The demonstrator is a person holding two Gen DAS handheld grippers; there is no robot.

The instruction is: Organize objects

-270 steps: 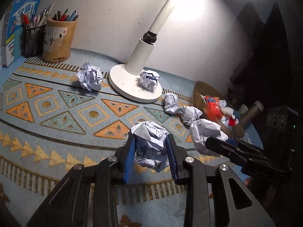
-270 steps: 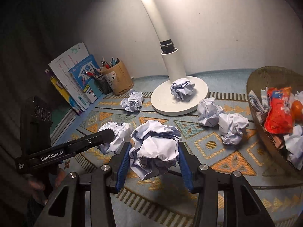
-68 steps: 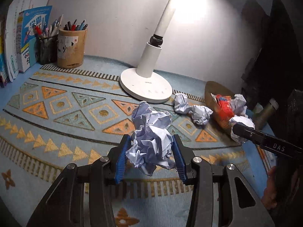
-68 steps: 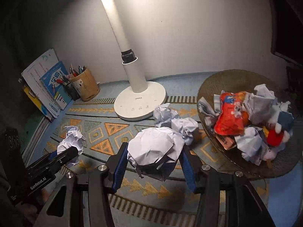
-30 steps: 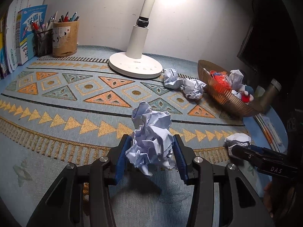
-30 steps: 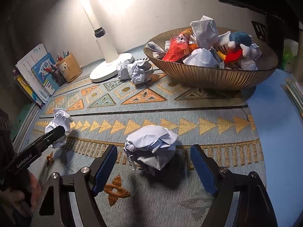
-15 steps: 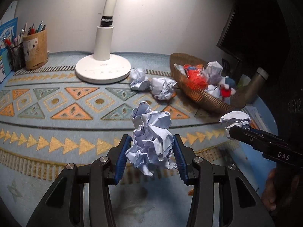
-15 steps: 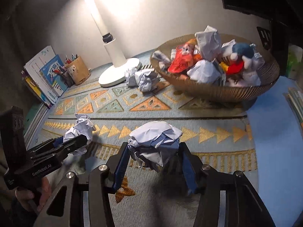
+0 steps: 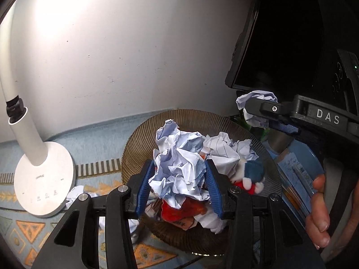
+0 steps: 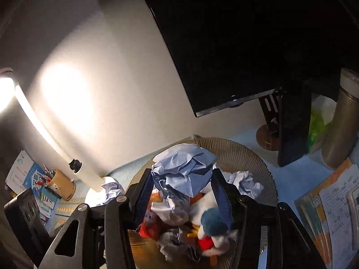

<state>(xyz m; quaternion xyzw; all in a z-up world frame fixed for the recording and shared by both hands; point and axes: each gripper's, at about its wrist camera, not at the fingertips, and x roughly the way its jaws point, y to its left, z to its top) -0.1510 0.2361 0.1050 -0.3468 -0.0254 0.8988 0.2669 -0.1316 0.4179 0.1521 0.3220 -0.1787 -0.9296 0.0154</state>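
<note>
While both our grippers hang over the woven basket (image 9: 143, 134) at lower centre, the left gripper (image 9: 178, 185) clamps a crumpled paper ball (image 9: 179, 168) between its blue pads. Our right gripper (image 10: 182, 192) pinches a bluish paper wad (image 10: 184, 168) above the basket's heaped paper and toys; the white lamp (image 9: 42, 179) stands lower left.

You get dim, fisheye-warped frames; the desk lamp (image 10: 44, 130) throws a glaring hotspot on the wall (image 9: 125, 51), corners black.
</note>
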